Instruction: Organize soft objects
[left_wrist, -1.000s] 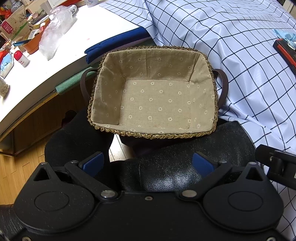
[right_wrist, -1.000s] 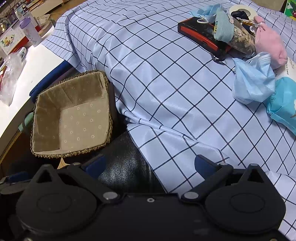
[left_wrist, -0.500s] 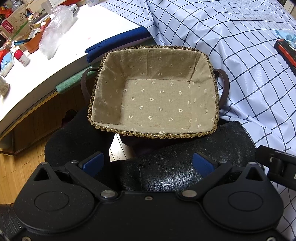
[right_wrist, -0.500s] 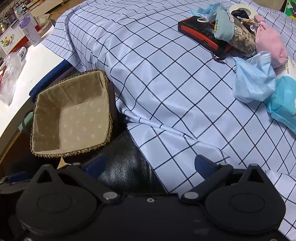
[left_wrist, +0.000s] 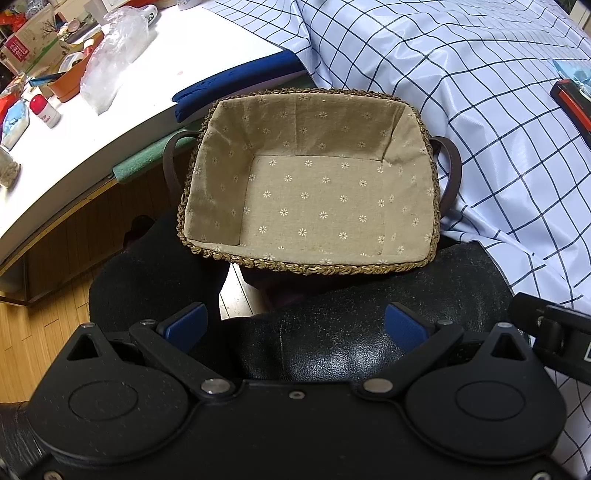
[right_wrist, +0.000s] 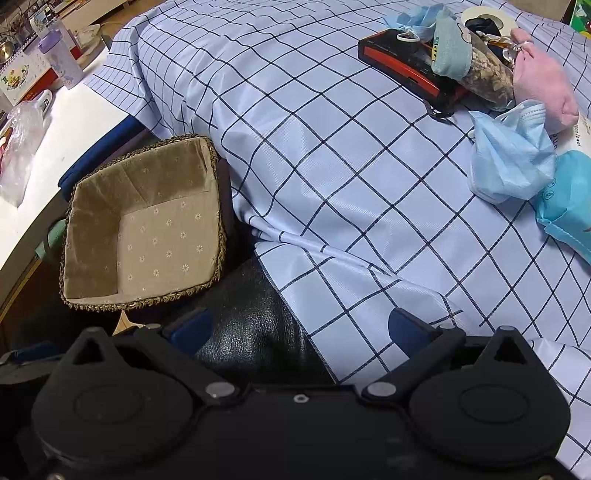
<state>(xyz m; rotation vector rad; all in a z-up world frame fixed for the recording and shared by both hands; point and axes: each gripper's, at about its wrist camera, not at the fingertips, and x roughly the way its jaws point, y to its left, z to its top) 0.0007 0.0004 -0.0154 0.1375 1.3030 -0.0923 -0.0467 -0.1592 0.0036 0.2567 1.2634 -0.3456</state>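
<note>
A woven basket (left_wrist: 436, 192) with a beige flowered lining sits empty just ahead of my left gripper (left_wrist: 295, 325), which stands open with nothing between its blue pads. The same basket (right_wrist: 218, 206) lies at the left of the right wrist view. My right gripper (right_wrist: 301, 328) is open too, low over the checked cloth's edge. Far right on the cloth lie a blue face mask (right_wrist: 509, 162), a pink soft item (right_wrist: 543, 92), a teal sock (right_wrist: 450, 55), a camouflage item (right_wrist: 487, 77) and a turquoise pack (right_wrist: 569, 203).
A black leather seat (left_wrist: 369, 332) lies under both grippers. The blue checked cloth (right_wrist: 332, 110) covers the surface to the right. A red-and-black case (right_wrist: 406, 70) sits under the soft pile. A white table (left_wrist: 92, 122) at left holds a plastic bag (left_wrist: 110, 62) and clutter.
</note>
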